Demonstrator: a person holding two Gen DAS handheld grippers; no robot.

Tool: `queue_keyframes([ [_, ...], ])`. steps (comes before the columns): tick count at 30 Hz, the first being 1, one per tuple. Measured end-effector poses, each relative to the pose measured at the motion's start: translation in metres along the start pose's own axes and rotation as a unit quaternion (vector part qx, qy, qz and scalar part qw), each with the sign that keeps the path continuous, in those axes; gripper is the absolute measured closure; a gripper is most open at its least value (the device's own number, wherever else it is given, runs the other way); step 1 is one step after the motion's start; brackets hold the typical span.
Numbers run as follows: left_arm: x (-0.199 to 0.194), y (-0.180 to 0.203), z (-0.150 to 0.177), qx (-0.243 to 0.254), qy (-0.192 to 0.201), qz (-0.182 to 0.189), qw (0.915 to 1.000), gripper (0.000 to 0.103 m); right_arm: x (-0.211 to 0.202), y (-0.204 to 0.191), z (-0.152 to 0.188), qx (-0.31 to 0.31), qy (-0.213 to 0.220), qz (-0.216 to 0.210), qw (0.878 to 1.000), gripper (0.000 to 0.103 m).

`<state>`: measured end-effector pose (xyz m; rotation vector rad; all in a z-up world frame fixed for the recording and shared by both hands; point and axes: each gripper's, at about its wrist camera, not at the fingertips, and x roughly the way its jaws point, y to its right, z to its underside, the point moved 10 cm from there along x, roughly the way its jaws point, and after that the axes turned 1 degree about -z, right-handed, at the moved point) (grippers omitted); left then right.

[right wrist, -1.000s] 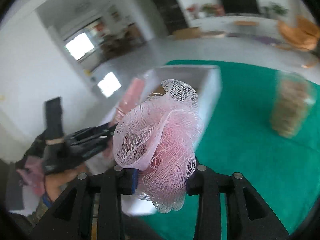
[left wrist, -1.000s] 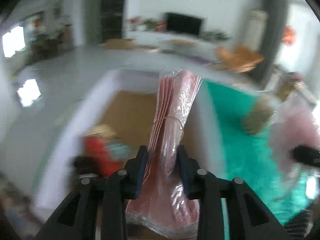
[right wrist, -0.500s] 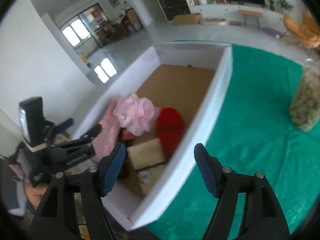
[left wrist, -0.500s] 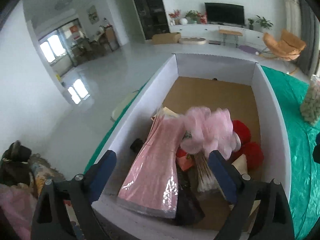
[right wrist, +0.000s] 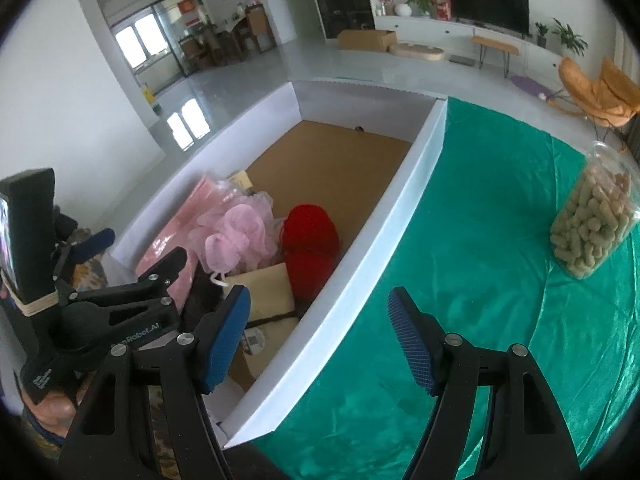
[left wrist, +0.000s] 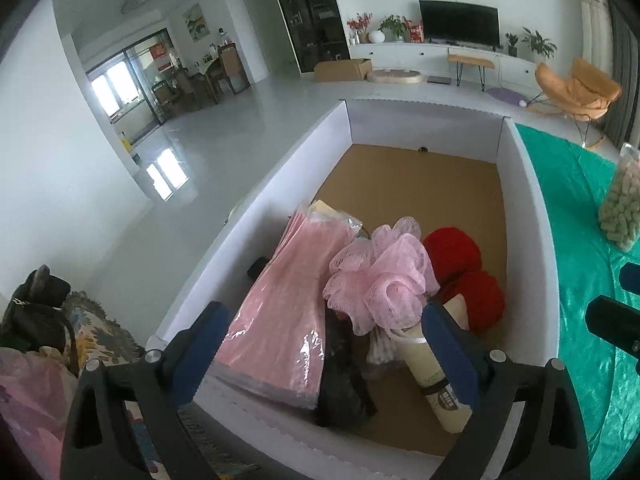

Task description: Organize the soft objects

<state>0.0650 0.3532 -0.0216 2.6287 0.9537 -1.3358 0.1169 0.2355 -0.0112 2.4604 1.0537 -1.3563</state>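
A pink plastic-wrapped pack (left wrist: 280, 312) and a pink mesh bath puff (left wrist: 384, 276) lie in the white cardboard box (left wrist: 532, 216), next to two red yarn balls (left wrist: 452, 248). My left gripper (left wrist: 324, 310) hangs just above the pack and puff, its jaws opening wide, touching nothing. In the right wrist view the puff (right wrist: 236, 236), the pack (right wrist: 176, 232) and the red yarn (right wrist: 310, 236) show inside the box (right wrist: 400, 208). My right gripper (right wrist: 319, 294) is open and empty over the box's near right wall. The left gripper (right wrist: 140, 246) appears at its left.
The box also holds a beige paper roll (left wrist: 432, 376), a dark fluffy item (left wrist: 344, 380) and a tan bag (right wrist: 264, 292). A green cloth (right wrist: 480, 240) covers the table. On it, to the right, stands a clear jar of pale snacks (right wrist: 592, 224).
Both grippers opened. The left one let go of the pink pack and the right one let go of the puff. Both now lie in the box, and both grippers tilted down toward it.
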Motion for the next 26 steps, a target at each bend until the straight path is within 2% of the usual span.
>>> queue_keyframes([
  [7,0.001,-0.007,0.003,0.001,-0.002,-0.006,1.0000,0.006,0.005,-0.003,0.007,-0.007,-0.010,0.006,1.000,0.028],
  [19,-0.005,-0.026,0.002,-0.023,0.009,0.008,0.9997,0.006,0.015,-0.021,0.010,-0.028,-0.022,0.009,0.999,0.028],
  [26,-0.002,-0.038,0.009,-0.064,0.000,0.024,0.9977,0.006,0.017,-0.022,0.011,-0.026,-0.024,0.006,0.999,0.028],
])
